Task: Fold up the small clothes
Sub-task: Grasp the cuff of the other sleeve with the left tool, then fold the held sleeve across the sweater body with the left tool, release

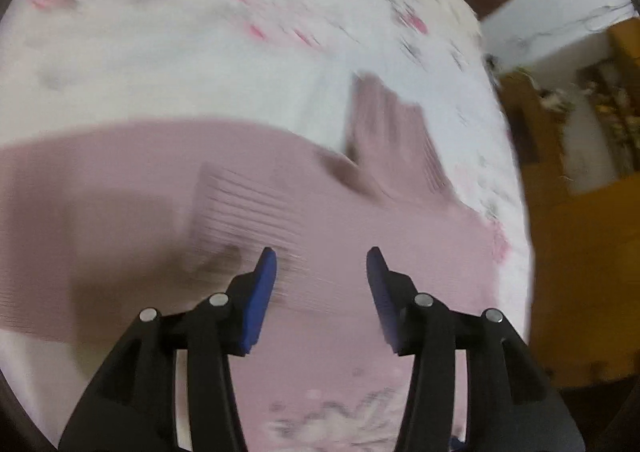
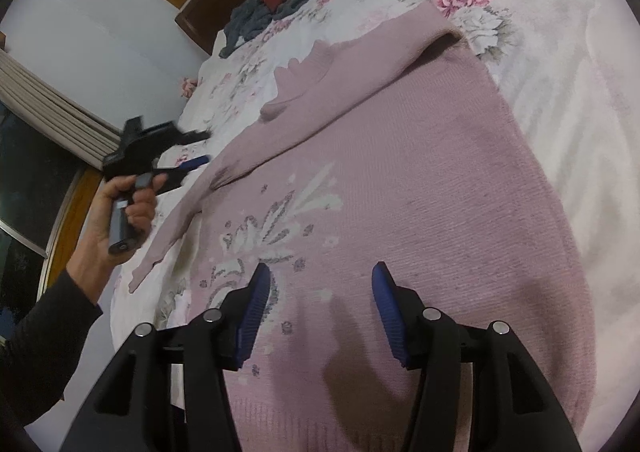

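A pink knit sweater [image 2: 420, 187] with a white and grey flower print lies flat on the bed. One sleeve [image 2: 360, 63] is folded across its chest. My right gripper [image 2: 318, 272] hovers open just above the sweater's lower front, holding nothing. In the blurred left wrist view the same pink sweater [image 1: 300, 219] fills the middle, with a ribbed cuff [image 1: 384, 123] lying on it. My left gripper [image 1: 322, 260] is open above the knit, nothing between its blue pads. The left gripper [image 2: 196, 149] also shows in the right wrist view, held by a hand [image 2: 120, 219] at the sweater's left edge.
The bed has a white floral sheet [image 2: 560, 51]. A heap of grey and red clothes [image 2: 268, 7] lies near the dark wooden headboard [image 2: 208, 19]. The bed's edge [image 1: 516, 171] drops off to the right beside yellow furniture [image 1: 580, 252]. A window and curtain [image 2: 48, 119] stand left.
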